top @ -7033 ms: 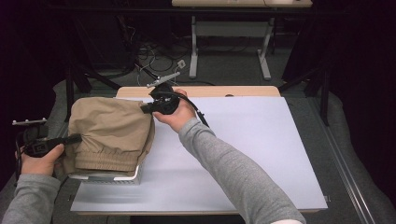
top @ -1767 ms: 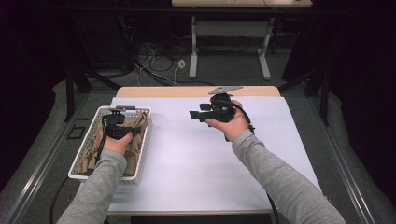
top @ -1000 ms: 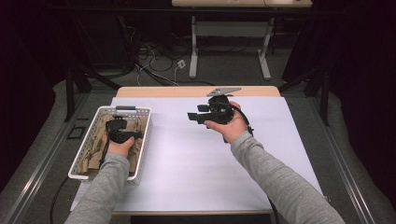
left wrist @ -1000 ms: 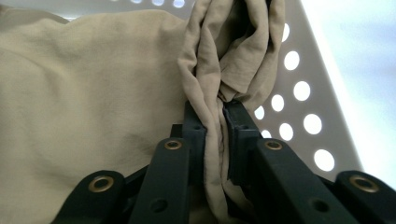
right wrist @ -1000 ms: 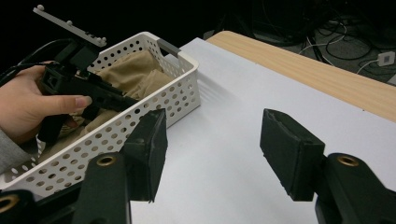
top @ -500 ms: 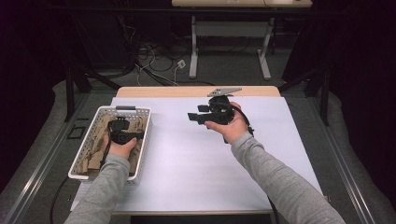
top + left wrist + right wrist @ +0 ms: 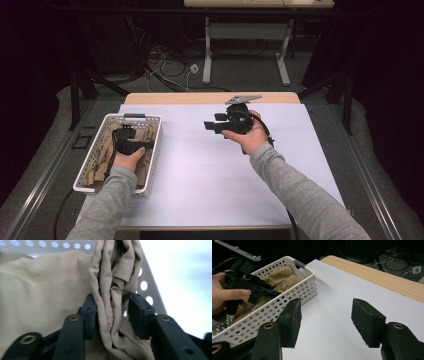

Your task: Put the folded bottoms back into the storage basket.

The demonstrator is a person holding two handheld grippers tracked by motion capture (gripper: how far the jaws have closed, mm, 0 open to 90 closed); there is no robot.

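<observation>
- The tan cloth (image 7: 102,155) is seen lying inside the white perforated basket (image 7: 152,150), which is set at the left edge of the table (image 7: 200,185).
- The left gripper (image 7: 112,315) is held down in the basket; its jaws have just been opening, and a bunched fold of the cloth stands between them, touched by one pad and clear of the other.
- The right gripper (image 7: 325,322) is held above the table's far middle, its jaws spread with nothing between them.

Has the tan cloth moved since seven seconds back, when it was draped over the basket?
Yes. The tan cloth now lies down inside the white basket instead of heaped over its rim. The left claw has just been opening, a fold standing between its jaws.
</observation>
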